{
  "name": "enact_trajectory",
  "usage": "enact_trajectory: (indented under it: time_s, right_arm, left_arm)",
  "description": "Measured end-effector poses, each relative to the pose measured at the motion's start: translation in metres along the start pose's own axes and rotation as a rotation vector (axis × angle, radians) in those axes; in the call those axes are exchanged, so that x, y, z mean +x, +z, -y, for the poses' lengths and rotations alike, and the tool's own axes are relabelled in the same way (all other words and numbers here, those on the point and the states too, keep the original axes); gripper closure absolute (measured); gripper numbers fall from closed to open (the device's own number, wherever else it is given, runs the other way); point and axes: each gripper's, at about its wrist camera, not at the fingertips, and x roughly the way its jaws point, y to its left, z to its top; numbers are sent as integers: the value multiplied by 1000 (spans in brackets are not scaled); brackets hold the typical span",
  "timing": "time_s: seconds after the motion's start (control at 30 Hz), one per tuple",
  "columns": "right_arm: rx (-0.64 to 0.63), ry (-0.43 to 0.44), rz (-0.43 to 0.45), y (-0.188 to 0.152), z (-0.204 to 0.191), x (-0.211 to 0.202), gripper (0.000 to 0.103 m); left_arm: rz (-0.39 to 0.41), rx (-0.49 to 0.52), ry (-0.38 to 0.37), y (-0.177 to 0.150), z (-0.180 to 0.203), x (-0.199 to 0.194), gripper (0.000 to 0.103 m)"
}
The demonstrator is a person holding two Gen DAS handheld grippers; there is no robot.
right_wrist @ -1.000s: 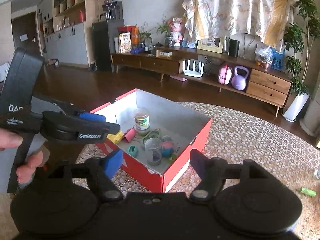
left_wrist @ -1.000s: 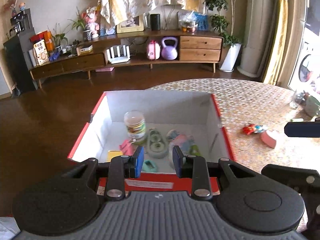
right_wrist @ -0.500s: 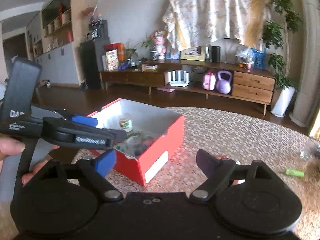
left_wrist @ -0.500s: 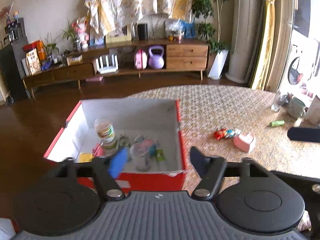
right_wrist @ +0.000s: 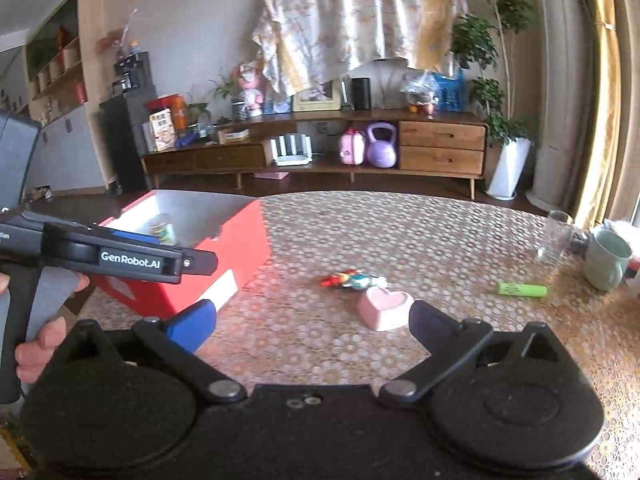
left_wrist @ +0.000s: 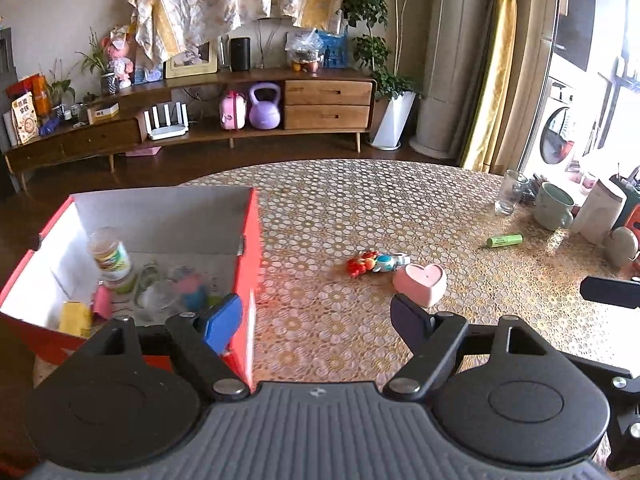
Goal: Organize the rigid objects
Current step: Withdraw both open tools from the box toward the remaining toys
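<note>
A red box point(left_wrist: 252, 248) point(right_wrist: 244, 236) with a white inside stands at the table's left and holds a small jar point(left_wrist: 110, 258) and several little items. On the patterned table lie a pink heart-shaped dish point(left_wrist: 420, 282) point(right_wrist: 386, 306), a colourful toy point(left_wrist: 376, 262) point(right_wrist: 352, 280) and a green tube point(left_wrist: 506, 240) point(right_wrist: 522, 290). My left gripper point(left_wrist: 316, 320) hangs just right of the box, its jaws opening with nothing between them. My right gripper point(right_wrist: 312, 324) hovers short of the dish, jaws opening and empty.
At the table's right edge stand a clear glass point(left_wrist: 508, 196), a green mug point(left_wrist: 554, 206) point(right_wrist: 608, 260) and other crockery. A hand point(right_wrist: 40, 340) grips the left tool's handle. A wooden sideboard point(left_wrist: 328, 100) lines the far wall beyond dark floor.
Both grippers swung right, away from the box and toward the pink dish and toy. Both pairs of jaws widened, the left from nearly closed over the box.
</note>
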Motion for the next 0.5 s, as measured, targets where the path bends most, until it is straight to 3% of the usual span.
enact_trajectory:
  time_s: [0.2,0.5]
  right_arm:
    - [-16,-26,-21,-9,20,19,0]
    - [-81,-24,-72,-18,39,59,0]
  left_arm:
    - [3,-15,-25,6,13,27,15]
    - [-31,-28,-15,11,27,79,15]
